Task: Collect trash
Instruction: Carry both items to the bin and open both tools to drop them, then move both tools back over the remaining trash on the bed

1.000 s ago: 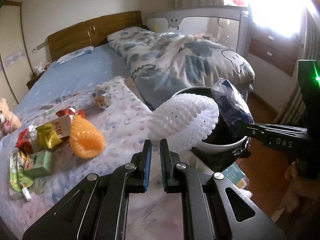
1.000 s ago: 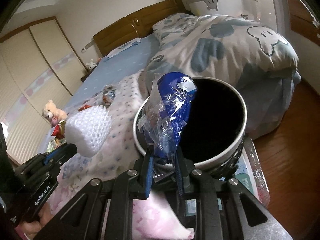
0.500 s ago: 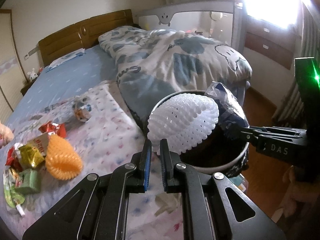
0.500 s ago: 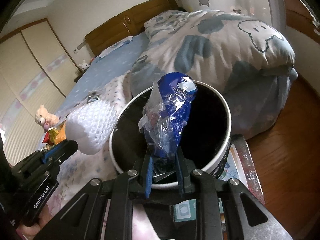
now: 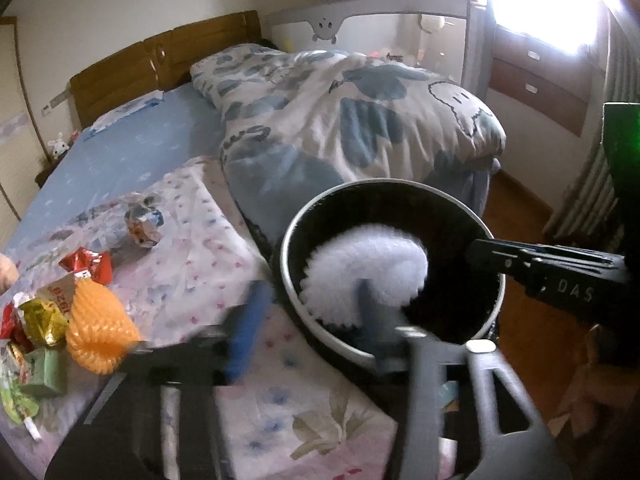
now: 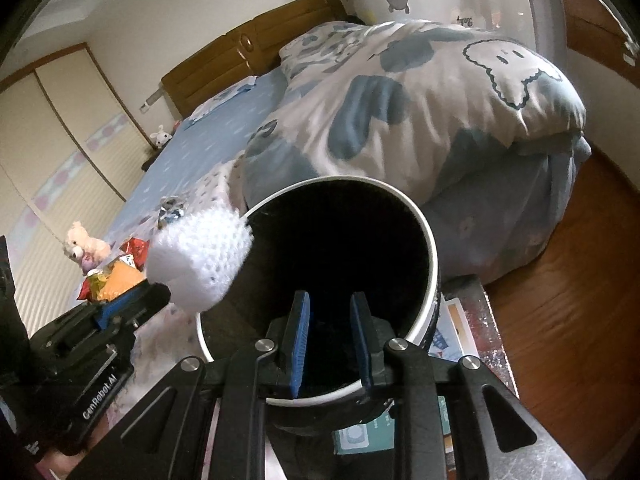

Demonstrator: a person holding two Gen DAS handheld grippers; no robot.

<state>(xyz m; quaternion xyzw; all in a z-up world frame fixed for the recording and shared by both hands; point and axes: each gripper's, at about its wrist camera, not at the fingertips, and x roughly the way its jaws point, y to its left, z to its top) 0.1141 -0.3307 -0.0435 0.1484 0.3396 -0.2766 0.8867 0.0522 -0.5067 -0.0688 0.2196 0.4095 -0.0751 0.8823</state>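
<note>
A round black bin with a white rim (image 5: 294,216) (image 6: 430,240) stands at the bed's near edge. A white foam net (image 5: 366,270) (image 6: 200,256) is at the bin's mouth, loose between my left gripper's fingers. My left gripper (image 5: 308,316) is open, its fingers blurred and spread wide at the rim. My right gripper (image 6: 330,340) is open and empty over the bin's mouth; it also shows in the left wrist view (image 5: 484,250). The blue wrapper is not in sight.
On the bed's floral sheet (image 5: 192,264) lie an orange foam net (image 5: 98,330), red and gold wrappers (image 5: 86,266), a green carton (image 5: 44,372) and a crumpled wrapper (image 5: 144,224). A folded quilt (image 5: 352,120) lies behind the bin. Wood floor (image 6: 580,320) is at right.
My right gripper opened and the blue wrapper dropped out of sight into the bin. My left gripper opened, letting go of the white foam net over the bin.
</note>
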